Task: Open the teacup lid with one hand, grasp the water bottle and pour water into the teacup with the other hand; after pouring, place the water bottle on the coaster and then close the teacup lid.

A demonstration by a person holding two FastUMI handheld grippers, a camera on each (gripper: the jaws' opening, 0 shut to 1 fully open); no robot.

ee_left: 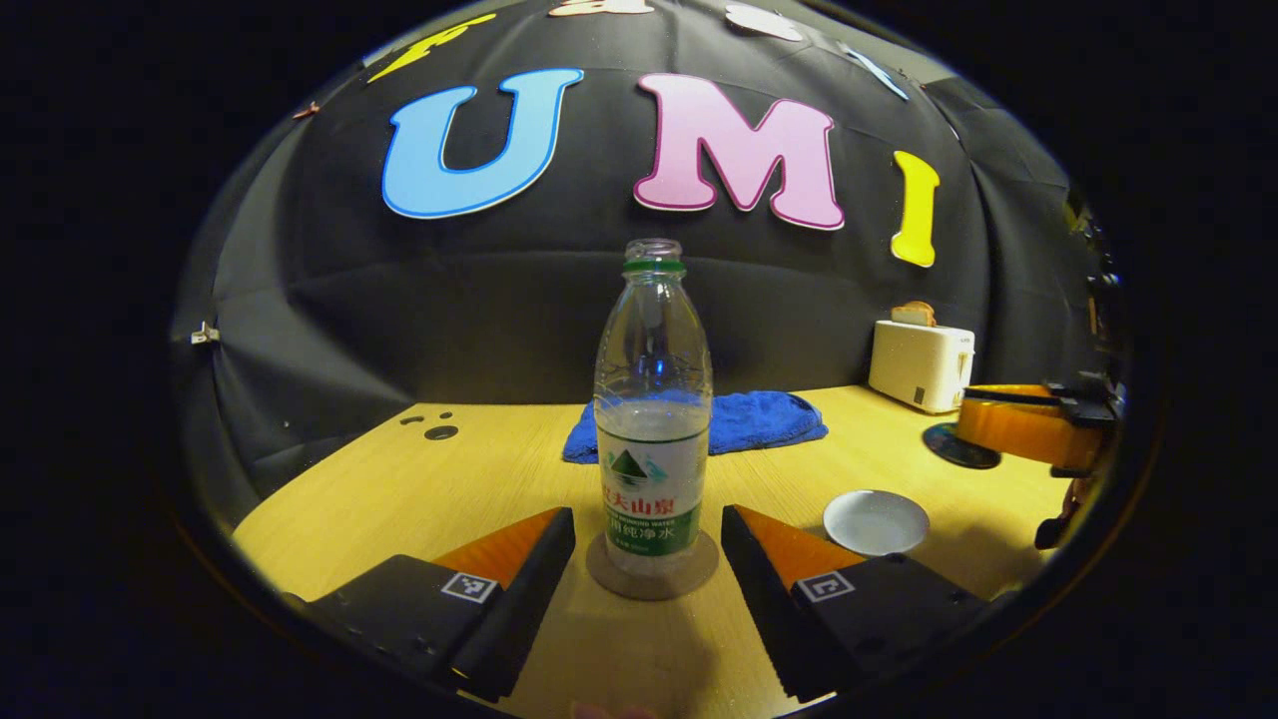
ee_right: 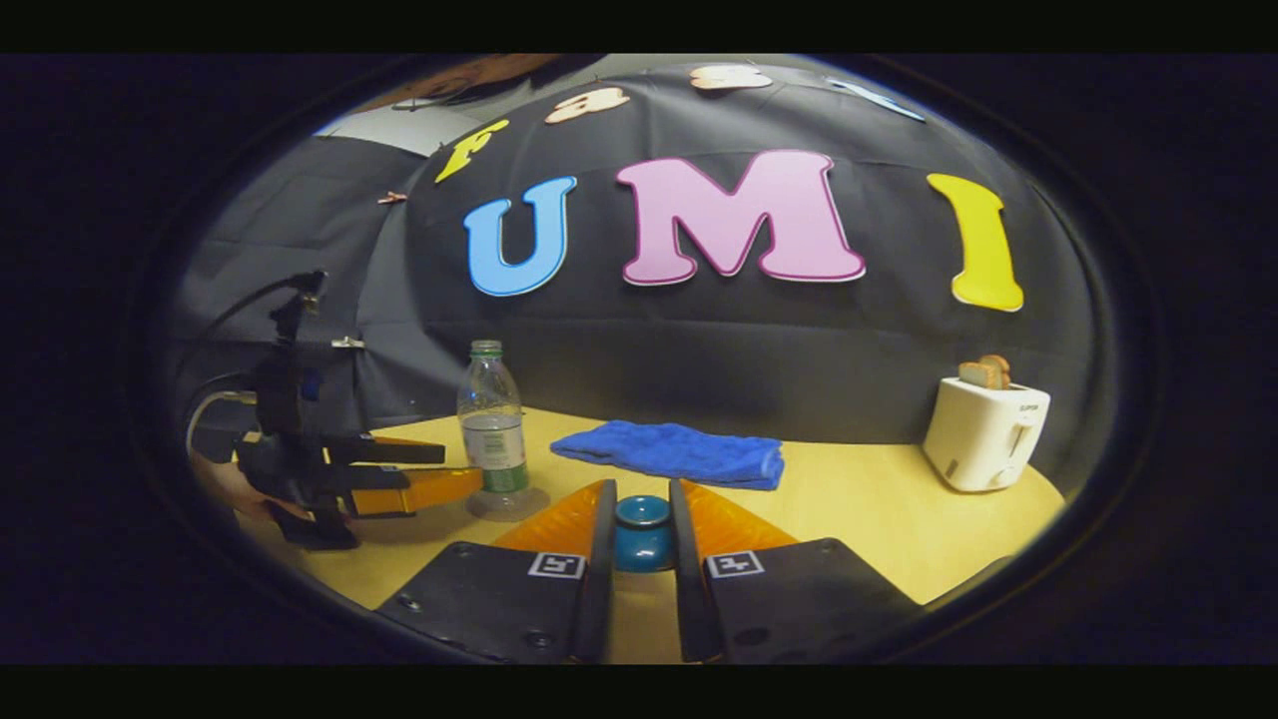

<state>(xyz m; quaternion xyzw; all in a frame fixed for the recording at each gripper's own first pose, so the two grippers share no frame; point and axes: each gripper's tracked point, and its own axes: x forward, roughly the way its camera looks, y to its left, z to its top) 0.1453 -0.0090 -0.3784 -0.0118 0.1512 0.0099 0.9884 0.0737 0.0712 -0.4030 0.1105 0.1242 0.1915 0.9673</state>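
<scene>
Water bottle [ee_left: 653, 419] stands upright on the round coaster [ee_left: 651, 577], uncapped, roughly a third full by the waterline above the label. Judged light and thin-walled: clear plastic that will dent under a hard squeeze, and the open neck means any tilt spills. Best hold looks like the labelled lower body, where the water sits and the wall is straightest. Left gripper [ee_left: 648, 559] is spread wide, its fingers either side of the coaster and bottle base, apart from both, holding nothing. Right of the bottle lies a small white saucer [ee_left: 876, 521]; behind the bottle, a folded blue cloth [ee_left: 744, 421]; farther right, a white toaster [ee_left: 921, 364] with bread in the slot. In the right gripper view, the right gripper [ee_right: 642, 534] is drawn narrow around a small glazed blue lid knob [ee_right: 642, 514]; fingers sit tight against its sides, apparently gripping. Teacup body hidden behind the fingers. Glazed ceramic: hard, slick, chip-prone.
</scene>
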